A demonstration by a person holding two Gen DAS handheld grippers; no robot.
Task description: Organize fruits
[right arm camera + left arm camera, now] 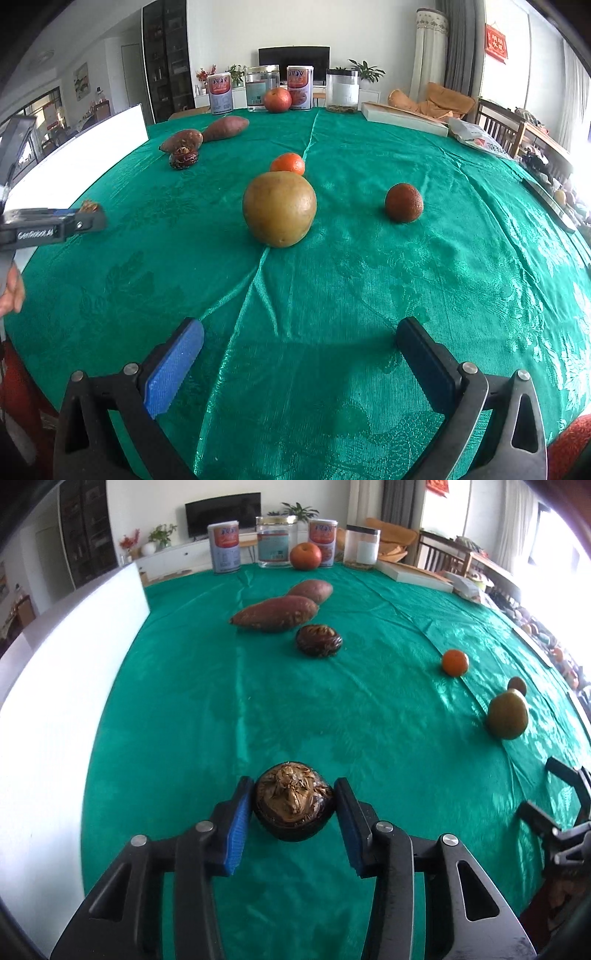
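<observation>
My left gripper [293, 781] is shut on a dark round fruit [293, 805] with a dry brown cap, both blue pads against its sides. From the right wrist view that gripper [79, 218] is at the far left, the fruit's cap [89, 206] just showing. A second dark fruit [318, 640] lies by two sweet potatoes [275, 613]. My right gripper [299, 343] stands open over bare green cloth, nothing between its fingers. Ahead of it sit a large yellow-green fruit [279, 208], a tangerine [288, 163] and a small reddish-brown fruit [403, 202].
Cans and clear jars [261, 88] line the far edge of the table with a red-orange fruit [277, 99] in front. A flat box [402, 118] lies at the back right. A white board [55, 686] borders the left side. A hand [11, 291] shows at the left.
</observation>
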